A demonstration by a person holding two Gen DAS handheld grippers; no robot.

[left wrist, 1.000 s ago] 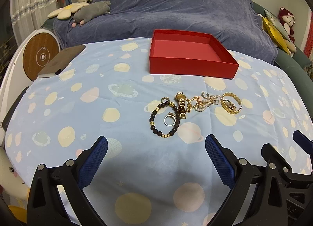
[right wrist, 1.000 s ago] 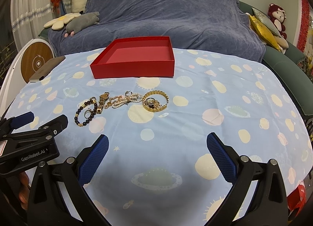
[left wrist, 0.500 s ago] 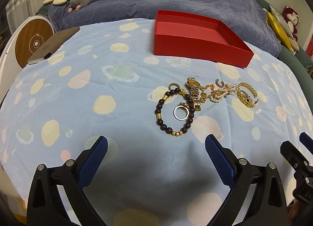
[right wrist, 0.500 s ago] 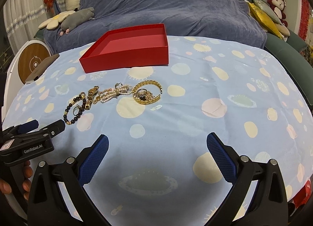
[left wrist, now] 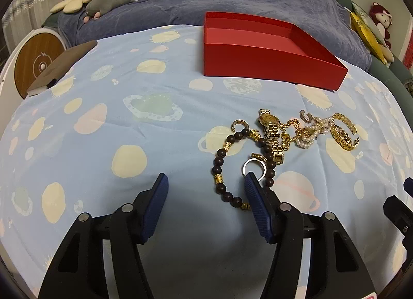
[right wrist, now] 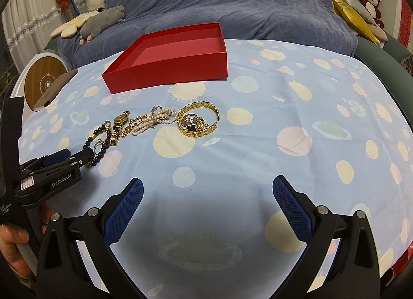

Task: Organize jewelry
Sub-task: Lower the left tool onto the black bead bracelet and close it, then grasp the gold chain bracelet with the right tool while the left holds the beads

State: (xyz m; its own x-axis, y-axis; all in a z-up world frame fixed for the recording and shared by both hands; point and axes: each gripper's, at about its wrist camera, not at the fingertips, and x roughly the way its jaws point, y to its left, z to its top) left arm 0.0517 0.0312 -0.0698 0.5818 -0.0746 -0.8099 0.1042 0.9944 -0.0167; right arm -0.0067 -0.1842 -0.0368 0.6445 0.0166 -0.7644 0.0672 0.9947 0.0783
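Your left gripper (left wrist: pixel 204 178) has closed in on the jewelry over the last second. A second ago the pile lay well ahead of its fingers; now the right fingertip (left wrist: pixel 249 178) sits at the silver ring (left wrist: pixel 254 168) inside the bead bracelet (left wrist: pixel 240 162). The jaws have also narrowed from a wide spread to a medium gap. They hold nothing.

Location of task items, left wrist view:
- Bead bracelet: at 1 o'clock from the left gripper, near its right finger.
- Gold watch (left wrist: pixel 271 132): just beyond the bracelet, touching it.
- Pearl strand (left wrist: pixel 309 136) and gold bangle (left wrist: pixel 344 135): at 3 o'clock from the watch, tangled together.
- Red box (left wrist: pixel 271 65): at 12 o'clock from the pile, apart from it, with nothing in it.

Your right gripper (right wrist: pixel 207 200) stands wide, holding nothing. It has moved slightly nearer the pile; the bangle (right wrist: pixel 198 120) lies at 12 o'clock from it, well apart.

Meaning for the task: no item is in the box yet, so work is at the start. The approach suggests the ring or bracelet is the first pick. Judged from the offset, the target lies at the right fingertip, not between the fingers; shift toward 3 o'clock before closing. Expect the bracelet to drag neighbouring pieces.
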